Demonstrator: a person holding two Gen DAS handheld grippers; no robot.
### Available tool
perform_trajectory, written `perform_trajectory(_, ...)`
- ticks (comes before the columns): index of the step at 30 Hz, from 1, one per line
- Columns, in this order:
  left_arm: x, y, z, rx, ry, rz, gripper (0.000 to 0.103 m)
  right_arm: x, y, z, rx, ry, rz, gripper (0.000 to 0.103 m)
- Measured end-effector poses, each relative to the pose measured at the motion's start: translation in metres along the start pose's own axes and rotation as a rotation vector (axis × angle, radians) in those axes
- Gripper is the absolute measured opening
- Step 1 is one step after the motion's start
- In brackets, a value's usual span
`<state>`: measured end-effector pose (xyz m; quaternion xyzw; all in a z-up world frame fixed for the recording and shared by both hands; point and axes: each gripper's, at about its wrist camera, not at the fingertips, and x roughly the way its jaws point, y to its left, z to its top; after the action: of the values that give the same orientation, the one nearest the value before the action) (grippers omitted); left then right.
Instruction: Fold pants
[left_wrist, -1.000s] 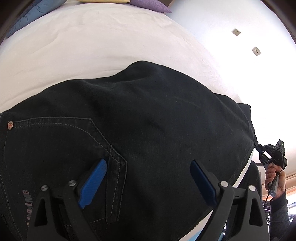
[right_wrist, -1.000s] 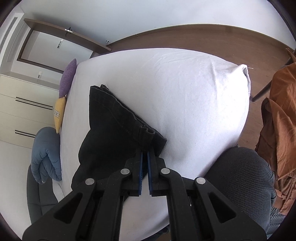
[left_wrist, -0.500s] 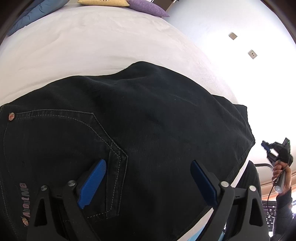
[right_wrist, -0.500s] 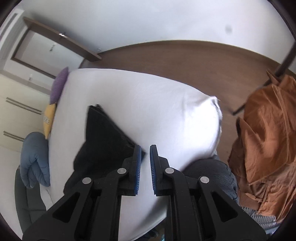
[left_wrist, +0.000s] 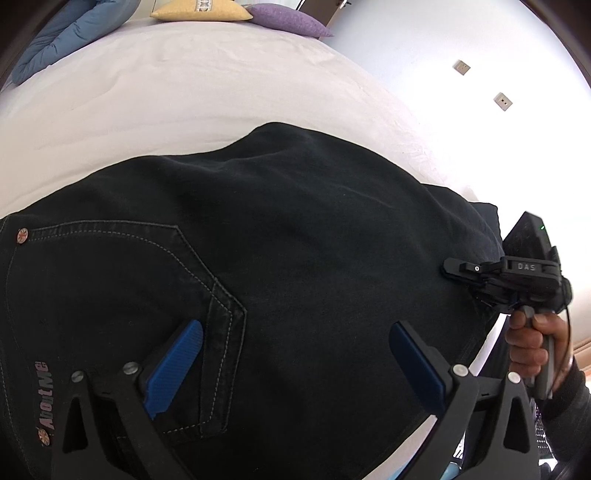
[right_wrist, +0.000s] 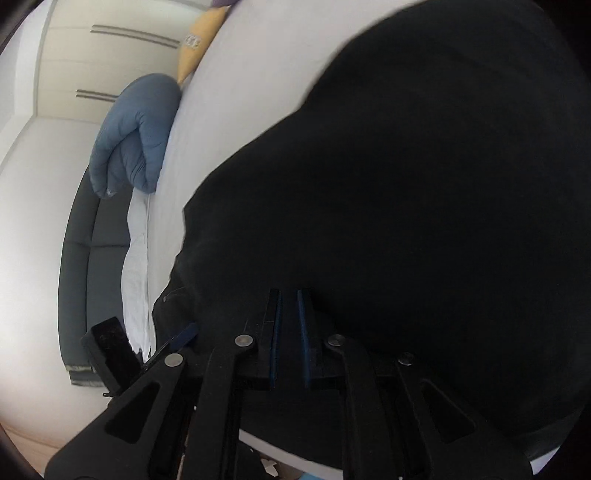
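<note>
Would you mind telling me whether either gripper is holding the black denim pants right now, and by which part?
Neither holds anything: the left gripper is opening above the black denim pants, and the right gripper is shut and empty.

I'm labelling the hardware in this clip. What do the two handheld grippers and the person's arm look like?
The left gripper and the right gripper have black frames with silver screws and ribbed blue pads. The right one's body reads "DAS", shows a small green light, has a grey handle and trails a thin black cable. The sleeve is dark.
</note>
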<state>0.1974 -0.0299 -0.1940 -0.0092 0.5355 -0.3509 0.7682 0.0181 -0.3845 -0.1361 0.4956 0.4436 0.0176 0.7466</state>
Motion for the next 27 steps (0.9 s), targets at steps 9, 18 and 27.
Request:
perform_trajectory(9,-0.010,0.004,-0.002,-0.023,-0.024,0.010,0.100,-0.182,-0.119,0.021,0.261,-0.444,-0.145,0.000)
perform_trajectory(18,-0.014,-0.059,0.064,0.029,-0.104,-0.157,0.094,-0.135,0.000,0.031,-0.052,-0.311,-0.037,0.001)
perform_trajectory(27,0.082,-0.045,0.105,-0.021,0.054,-0.191,0.064,-0.011,-0.009,0.045,-0.022,-0.073,-0.048,0.000)
